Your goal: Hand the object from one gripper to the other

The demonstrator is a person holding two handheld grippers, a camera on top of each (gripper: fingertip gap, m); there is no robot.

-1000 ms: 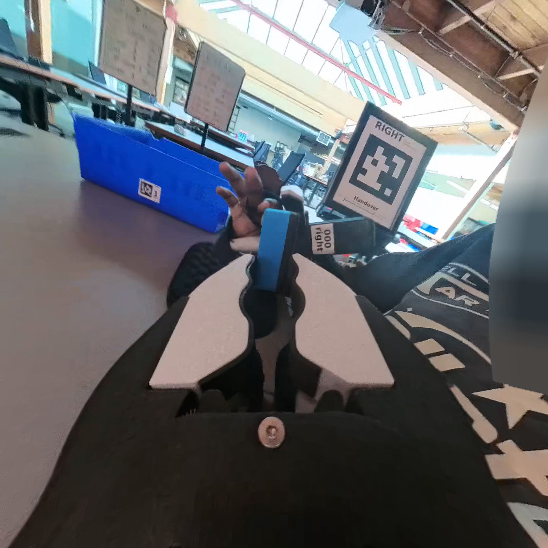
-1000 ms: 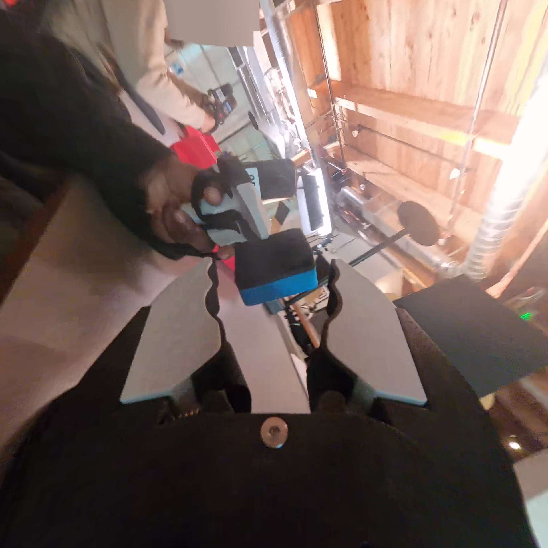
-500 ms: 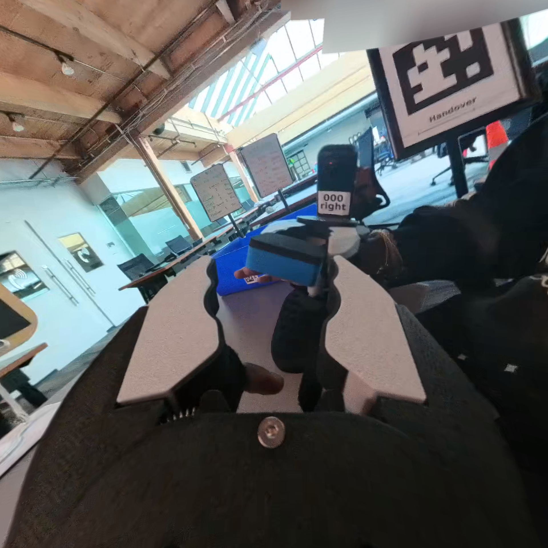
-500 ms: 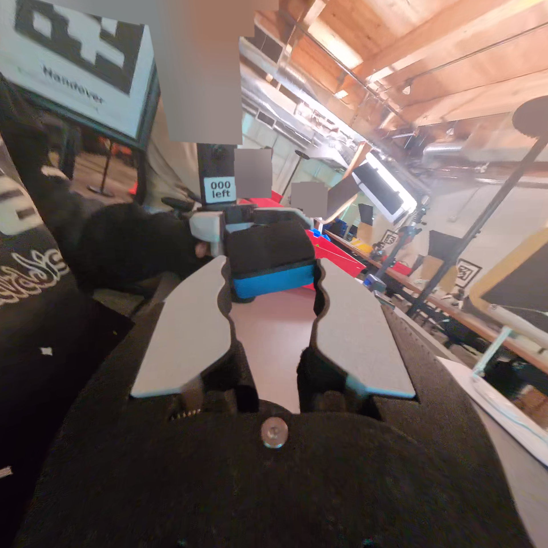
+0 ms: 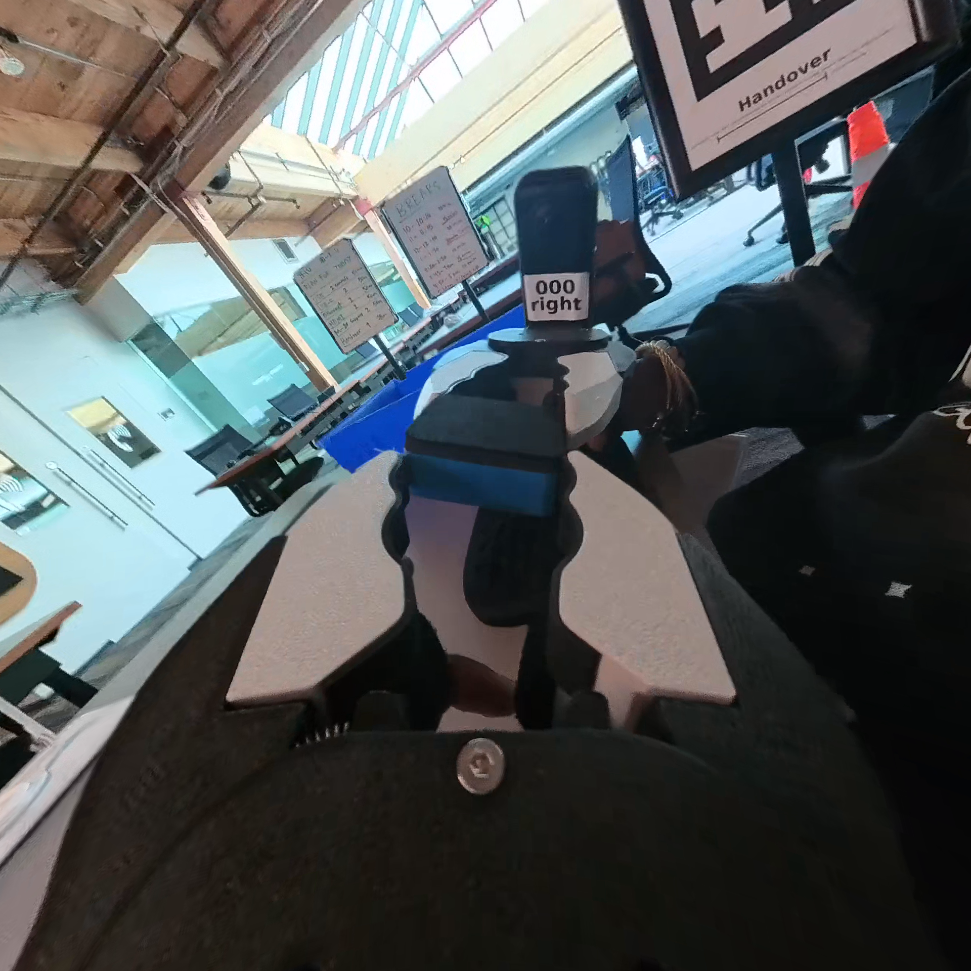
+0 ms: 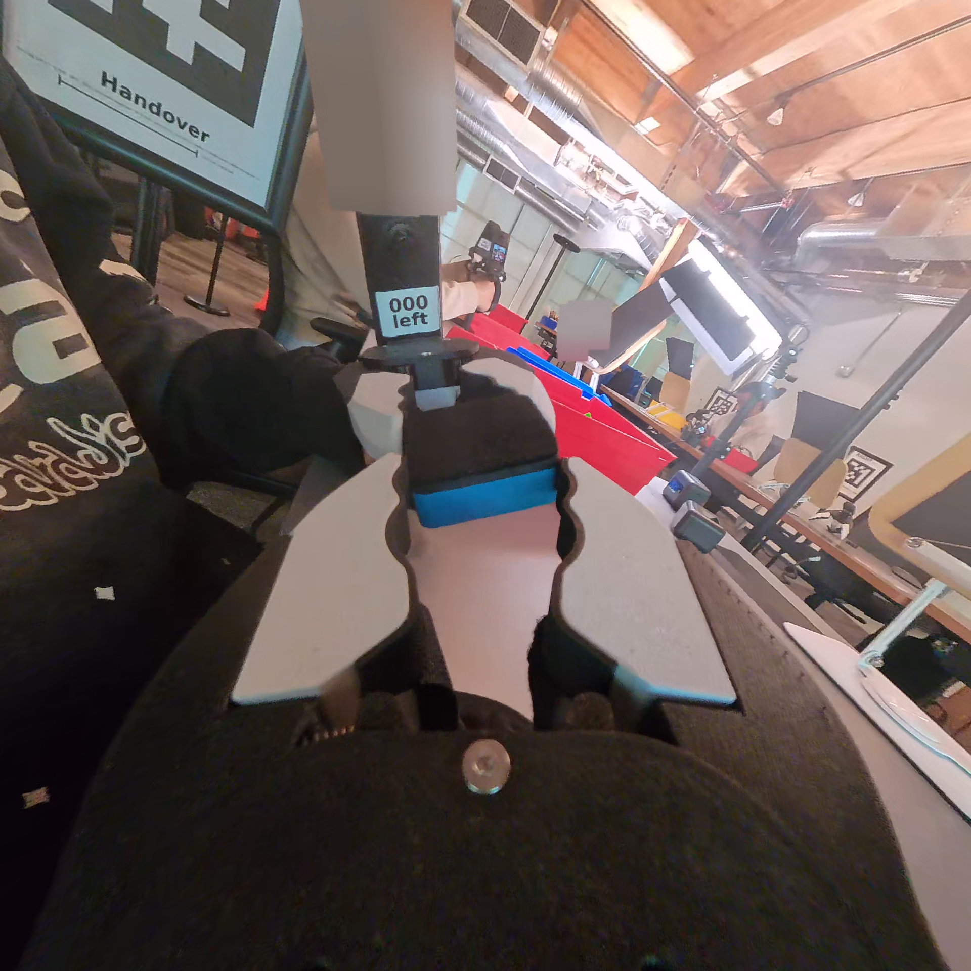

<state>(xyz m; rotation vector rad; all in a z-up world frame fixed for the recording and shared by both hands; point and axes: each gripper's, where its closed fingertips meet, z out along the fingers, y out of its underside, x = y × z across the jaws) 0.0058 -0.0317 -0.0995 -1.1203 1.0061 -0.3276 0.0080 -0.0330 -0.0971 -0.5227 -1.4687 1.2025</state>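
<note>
Both grippers meet nose to nose around a blue-and-black sponge at 12 o'clock. Left gripper and right gripper both pinch its sides. It looks light, soft, squashable; best held across the firmer blue layer.

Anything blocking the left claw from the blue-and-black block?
Nothing visible. The block already sits between the left claw tips, with the right claw shut on its far end. Whether the left is squeezing yet is unclear.
</note>
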